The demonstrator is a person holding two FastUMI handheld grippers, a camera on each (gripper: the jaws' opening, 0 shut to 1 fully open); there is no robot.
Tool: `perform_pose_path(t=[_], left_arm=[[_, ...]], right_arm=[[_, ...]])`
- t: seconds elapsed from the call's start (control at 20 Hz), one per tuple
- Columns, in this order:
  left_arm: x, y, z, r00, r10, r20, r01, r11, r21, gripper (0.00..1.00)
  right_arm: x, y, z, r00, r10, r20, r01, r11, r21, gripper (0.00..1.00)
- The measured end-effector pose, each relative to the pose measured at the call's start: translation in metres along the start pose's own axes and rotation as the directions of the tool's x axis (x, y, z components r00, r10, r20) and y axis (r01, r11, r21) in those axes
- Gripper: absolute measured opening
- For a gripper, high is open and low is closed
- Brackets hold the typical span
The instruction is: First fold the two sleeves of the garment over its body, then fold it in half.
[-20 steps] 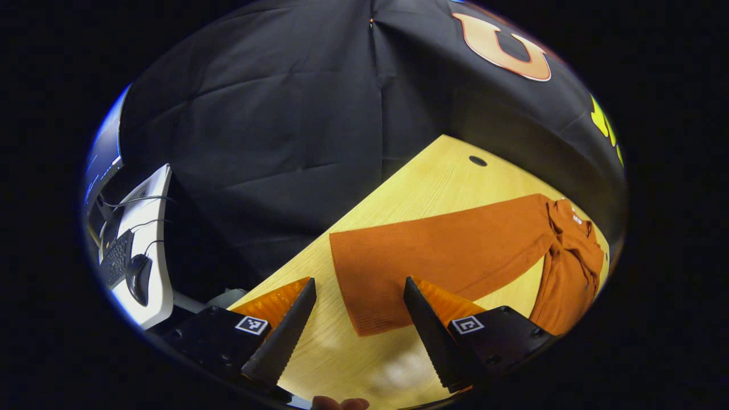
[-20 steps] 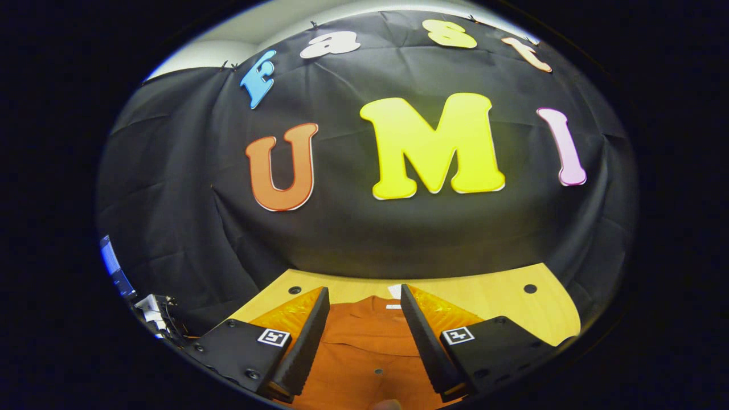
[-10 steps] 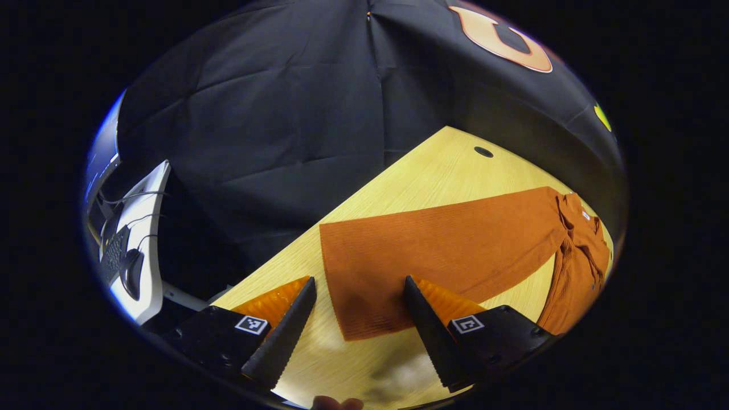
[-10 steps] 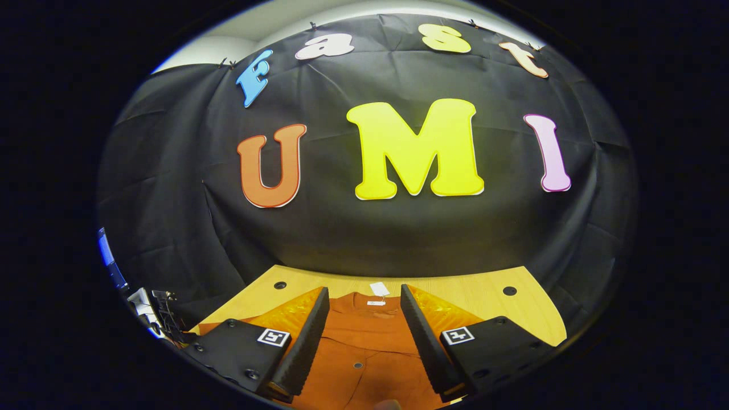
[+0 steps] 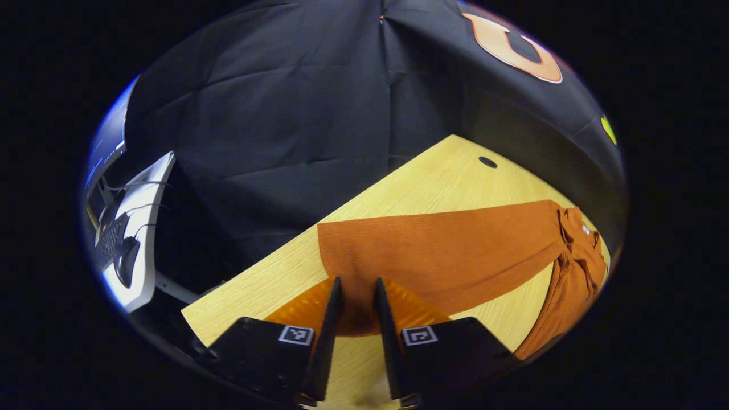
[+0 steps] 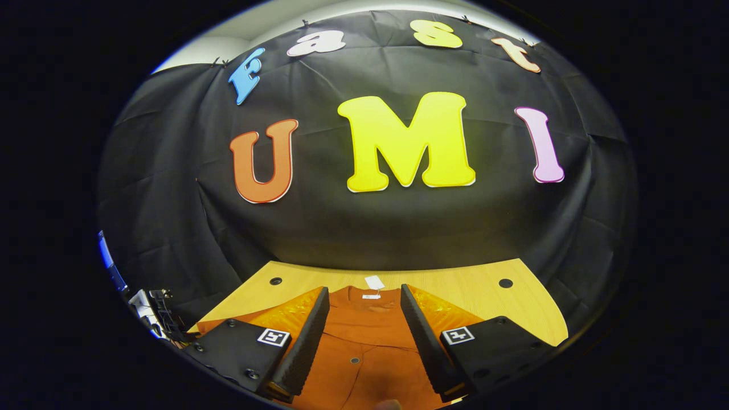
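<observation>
So far nothing looks folded: the rust-orange ribbed knit garment [image 5: 455, 250] lies flat on the pale wooden table [image 5: 433, 176], one sleeve stretched out. The left gripper [image 5: 354, 307] has its fingers pinched on that sleeve's cuff, while the right gripper [image 6: 364, 324] hangs spread wide above the collar; both sleeve folds and the halving remain.

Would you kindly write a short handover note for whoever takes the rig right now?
Left gripper: fingers nearly closed around the cuff end of the sleeve, which lies stretched out flat on the table; a firm pinch cannot be confirmed.
Right gripper: open, above the garment body near the collar, holding nothing.
Done: no fold is visible yet.
Left: fold this sleeve over the body, then the other sleeve, then fold the garment in half.
</observation>
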State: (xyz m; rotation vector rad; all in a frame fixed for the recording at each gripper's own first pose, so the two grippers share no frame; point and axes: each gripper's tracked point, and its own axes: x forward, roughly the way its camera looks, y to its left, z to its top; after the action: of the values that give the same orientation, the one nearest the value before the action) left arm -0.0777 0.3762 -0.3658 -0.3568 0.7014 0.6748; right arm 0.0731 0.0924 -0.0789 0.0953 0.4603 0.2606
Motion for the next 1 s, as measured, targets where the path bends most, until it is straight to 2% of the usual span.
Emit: perform_pose_path(t=[0.1,0.2,0.25,0.35,0.5,0.65,0.7,0.75,1.0], left_arm=[[-0.001,-0.003,0.002,0.999,-0.035,-0.005,0.034,0.999,-0.039,0.07],[-0.006,-0.022,0.010,0.990,-0.140,-0.023,0.135,0.979,-0.155,0.06],[-0.009,-0.027,0.019,0.987,-0.159,-0.002,0.155,0.966,-0.207,0.04],[-0.017,-0.028,0.034,0.982,-0.189,0.018,0.188,0.952,-0.241,0.04],[-0.025,-0.042,0.069,0.971,-0.234,0.057,0.241,0.951,-0.192,0.04],[-0.036,-0.067,0.104,0.949,-0.298,0.099,0.311,0.935,-0.171,0.03],[-0.038,-0.077,0.117,0.941,-0.320,0.111,0.334,0.930,-0.155,0.00],[-0.043,-0.088,0.131,0.931,-0.342,0.123,0.357,0.924,-0.134,0.03],[-0.066,-0.160,0.213,0.870,-0.453,0.195,0.464,0.886,-0.013,0.04]], right_arm=[[-0.003,-0.004,-0.005,1.000,-0.008,-0.005,0.008,1.000,-0.001,0.81],[-0.008,-0.008,-0.009,1.000,-0.015,-0.007,0.015,1.000,-0.001,0.81],[-0.012,-0.010,-0.012,1.000,-0.020,-0.009,0.020,1.000,0.001,0.81],[-0.015,-0.015,-0.018,0.999,-0.031,-0.014,0.031,1.000,0.006,0.81],[-0.021,-0.022,-0.024,0.999,-0.042,-0.017,0.042,0.999,0.020,0.81],[-0.027,-0.031,-0.026,0.999,-0.052,-0.008,0.052,0.998,0.029,0.81],[-0.029,-0.035,-0.025,0.998,-0.057,-0.002,0.057,0.998,0.031,0.81],[-0.031,-0.039,-0.024,0.998,-0.061,0.005,0.061,0.998,0.035,0.81],[-0.045,-0.064,-0.026,0.995,-0.096,0.026,0.094,0.995,0.045,0.81]])
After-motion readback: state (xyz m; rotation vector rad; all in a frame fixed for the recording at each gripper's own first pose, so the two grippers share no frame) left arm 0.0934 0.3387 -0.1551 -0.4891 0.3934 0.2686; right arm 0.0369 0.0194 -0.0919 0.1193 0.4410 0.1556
